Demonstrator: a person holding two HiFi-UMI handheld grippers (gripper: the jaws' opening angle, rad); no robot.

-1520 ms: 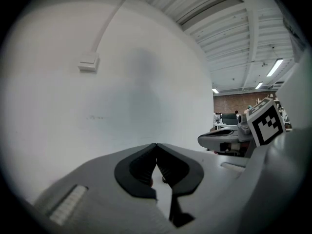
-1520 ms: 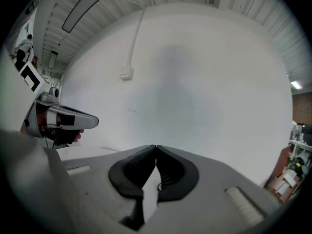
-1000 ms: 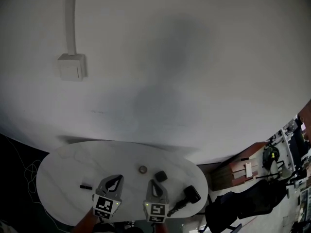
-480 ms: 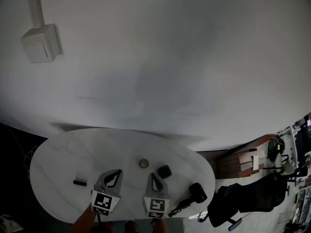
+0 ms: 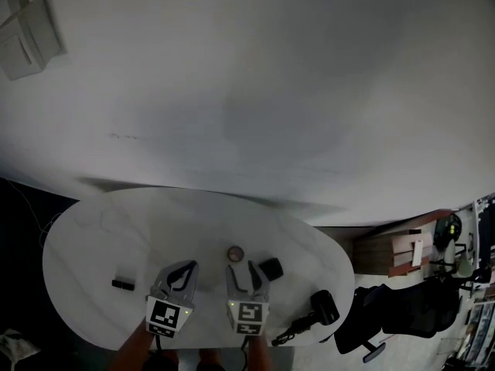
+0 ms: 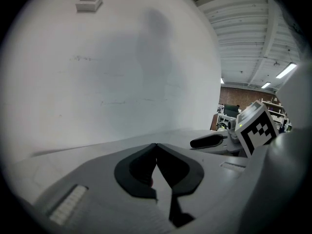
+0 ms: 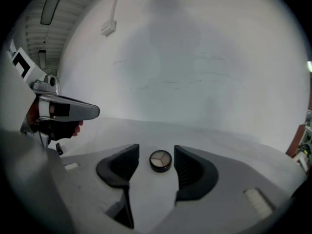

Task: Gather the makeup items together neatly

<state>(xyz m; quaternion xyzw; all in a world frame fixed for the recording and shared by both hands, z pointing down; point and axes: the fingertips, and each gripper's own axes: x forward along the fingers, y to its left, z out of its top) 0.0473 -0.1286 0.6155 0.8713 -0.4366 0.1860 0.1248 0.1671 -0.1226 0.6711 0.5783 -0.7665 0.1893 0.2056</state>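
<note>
On the white oval table [image 5: 93, 230] lie a small round compact [image 5: 235, 252], a black square case [image 5: 271, 268], a black brush with a thick head [image 5: 325, 308] and a small black stick [image 5: 122, 284] at the left. My right gripper [image 5: 241, 267] points at the compact, and its jaws are opening. In the right gripper view the compact [image 7: 160, 161] shows in the gap of the right gripper [image 7: 156, 150], with neither pad touching it. My left gripper [image 5: 192, 264] rests beside it, shut and empty; the left gripper view shows the left gripper [image 6: 156, 145] with its tips meeting.
A pale wall rises behind the table, with a white box [image 5: 27, 37] on it at the upper left. An office chair [image 5: 402, 315] and shelving stand off the table's right end. The brush lies close to the table's right front edge.
The right gripper's jaws have gone from shut to open and now sit nearer the round compact. The head camera has shifted, so the table sits a little differently in view.
</note>
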